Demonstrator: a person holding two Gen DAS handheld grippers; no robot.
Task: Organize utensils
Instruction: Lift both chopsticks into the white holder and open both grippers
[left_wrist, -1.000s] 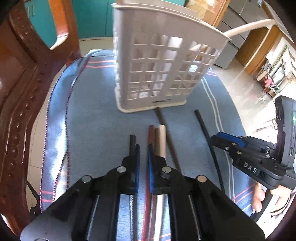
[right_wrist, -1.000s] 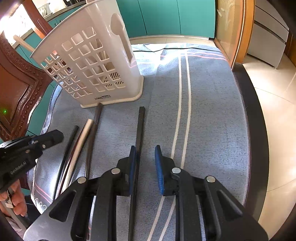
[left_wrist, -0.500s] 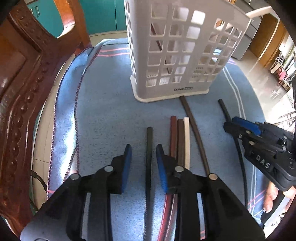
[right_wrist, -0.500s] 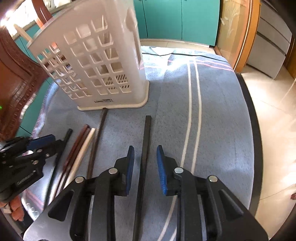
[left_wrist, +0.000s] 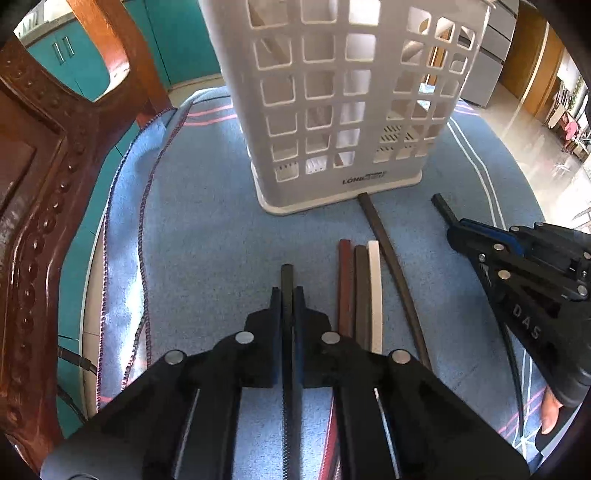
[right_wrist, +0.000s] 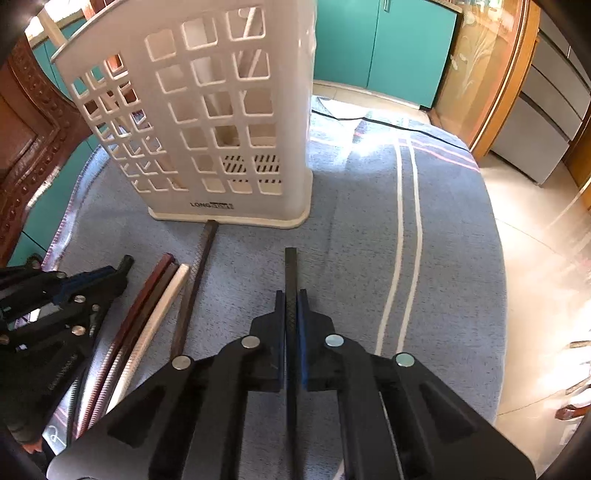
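A white lattice utensil basket (left_wrist: 343, 103) stands upright on the blue cloth; it also shows in the right wrist view (right_wrist: 207, 122). My left gripper (left_wrist: 287, 295) is shut on a black chopstick (left_wrist: 286, 275) whose tip pokes out ahead of the fingers. My right gripper (right_wrist: 291, 299) is shut on another black chopstick (right_wrist: 290, 269). Between them lie a red-brown chopstick (left_wrist: 345, 280), a brown chopstick (left_wrist: 361, 284), a white chopstick (left_wrist: 373, 284) and a long dark brown chopstick (left_wrist: 388, 266) that touches the basket's base.
The round table wears a blue striped cloth (right_wrist: 369, 229). A carved wooden chair (left_wrist: 40, 192) stands close on the left. Teal cabinets (right_wrist: 380, 48) and tiled floor lie beyond the table's edge.
Both grippers closed: half a second ago each stood open around its black chopstick, now each is shut on it. Both moved closer to the basket.
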